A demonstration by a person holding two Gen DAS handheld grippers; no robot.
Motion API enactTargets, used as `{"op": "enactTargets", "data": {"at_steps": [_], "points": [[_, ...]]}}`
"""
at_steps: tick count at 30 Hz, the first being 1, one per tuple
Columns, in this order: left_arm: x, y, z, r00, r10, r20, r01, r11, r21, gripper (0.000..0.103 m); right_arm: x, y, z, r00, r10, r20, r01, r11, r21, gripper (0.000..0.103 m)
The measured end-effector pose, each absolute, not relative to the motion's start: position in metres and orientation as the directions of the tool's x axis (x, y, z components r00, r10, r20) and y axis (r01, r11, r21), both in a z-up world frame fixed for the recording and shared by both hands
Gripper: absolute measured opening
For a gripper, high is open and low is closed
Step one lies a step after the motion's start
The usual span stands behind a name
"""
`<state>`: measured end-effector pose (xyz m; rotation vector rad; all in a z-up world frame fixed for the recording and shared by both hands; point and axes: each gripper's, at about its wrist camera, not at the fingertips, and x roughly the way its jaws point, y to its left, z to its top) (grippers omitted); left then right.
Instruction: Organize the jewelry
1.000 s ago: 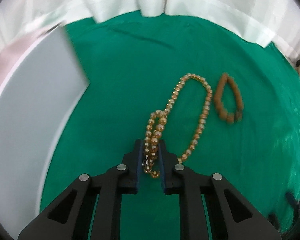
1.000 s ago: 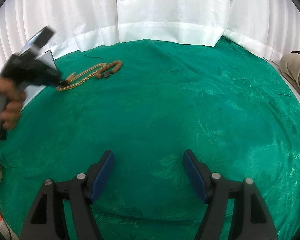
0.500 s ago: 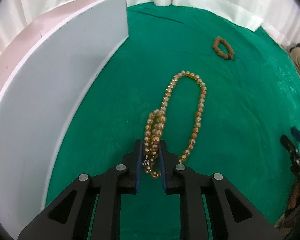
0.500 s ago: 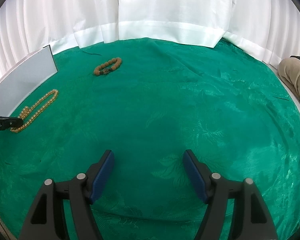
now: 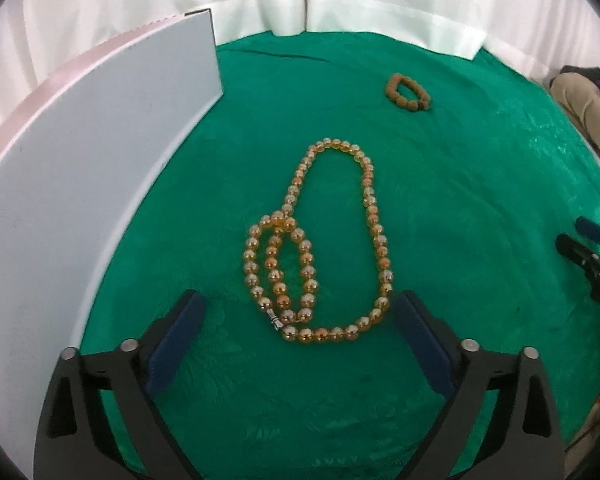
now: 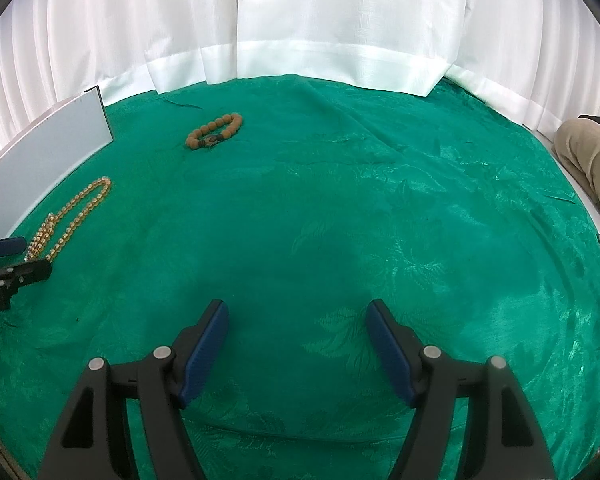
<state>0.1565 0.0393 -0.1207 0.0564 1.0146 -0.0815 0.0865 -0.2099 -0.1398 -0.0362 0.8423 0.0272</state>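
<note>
An amber bead necklace (image 5: 374, 236) lies loose on the green cloth, its clasp end coiled into a small loop just ahead of my left gripper (image 5: 300, 300). The left gripper is open and empty, its jaws spread wide on either side of the clasp end. A brown bead bracelet (image 5: 407, 93) lies farther back to the right. In the right wrist view the necklace (image 6: 70, 220) lies at far left, the bracelet (image 6: 215, 131) behind it. My right gripper (image 6: 296, 312) is open and empty over bare cloth.
A white box (image 5: 80, 152) stands along the left of the necklace; it also shows in the right wrist view (image 6: 44, 160). White curtains (image 6: 300, 20) ring the table's far edge. A person's knee (image 6: 592, 152) is at the right edge.
My left gripper was shut on the necklace's clasp end and dragged it beside the white box; it has now opened and let the necklace go. The right gripper has not moved.
</note>
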Motion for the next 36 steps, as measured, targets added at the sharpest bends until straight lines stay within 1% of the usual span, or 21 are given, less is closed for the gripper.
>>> {"op": "enactTargets", "data": {"at_steps": [6,15,16,18,20,24,29,31,33,34,35,36], "points": [[0.159,0.04,-0.123,0.532,-0.037,-0.846,0.086,0.996,0.011,0.102,0.087,-0.21,-0.14,0.666,0.01,-0.746,-0.039,0.999,-0.021,0.073],[0.158,0.039,-0.123,0.538,-0.035,-0.842,0.081,0.997,0.01,0.102,0.087,-0.214,-0.138,0.651,0.028,-0.758,-0.049,0.999,-0.005,0.073],[0.158,0.039,-0.123,0.538,-0.035,-0.842,0.081,0.997,0.01,0.102,0.089,-0.216,-0.136,0.629,0.04,-0.776,-0.054,0.999,0.007,0.073],[0.158,0.04,-0.123,0.54,-0.036,-0.841,0.08,0.997,0.009,0.102,0.099,-0.223,-0.127,0.566,0.124,-0.815,-0.077,0.992,0.097,0.073],[0.158,0.04,-0.124,0.54,-0.037,-0.841,0.081,0.997,0.008,0.102,0.116,-0.228,-0.115,0.532,0.206,-0.821,-0.097,0.978,0.182,0.073],[0.159,0.041,-0.124,0.539,-0.043,-0.841,0.084,0.996,0.003,0.102,0.172,-0.216,-0.095,0.498,0.252,-0.83,-0.137,0.968,0.211,0.073],[0.159,0.041,-0.124,0.539,-0.043,-0.841,0.084,0.996,0.003,0.102,0.256,-0.164,-0.095,0.48,0.279,-0.831,-0.219,0.956,0.194,0.073],[0.159,0.04,-0.124,0.539,-0.043,-0.841,0.084,0.996,0.003,0.102,0.276,-0.134,-0.101,0.493,0.248,-0.834,-0.256,0.957,0.134,0.073],[0.159,0.04,-0.124,0.539,-0.043,-0.841,0.084,0.996,0.003,0.102,0.283,-0.106,-0.107,0.519,0.211,-0.828,-0.323,0.946,0.038,0.073],[0.159,0.04,-0.124,0.539,-0.042,-0.841,0.083,0.997,0.003,0.102,0.284,-0.095,-0.111,0.524,0.187,-0.831,-0.353,0.936,-0.012,0.067],[0.159,0.04,-0.124,0.54,-0.044,-0.841,0.083,0.997,0.002,0.102,0.285,-0.086,-0.117,0.511,0.161,-0.845,-0.374,0.926,-0.049,0.056],[0.16,0.04,-0.124,0.54,-0.044,-0.841,0.084,0.996,0.001,0.102,0.285,-0.083,-0.124,0.471,0.147,-0.87,-0.384,0.922,-0.053,0.031]]}}
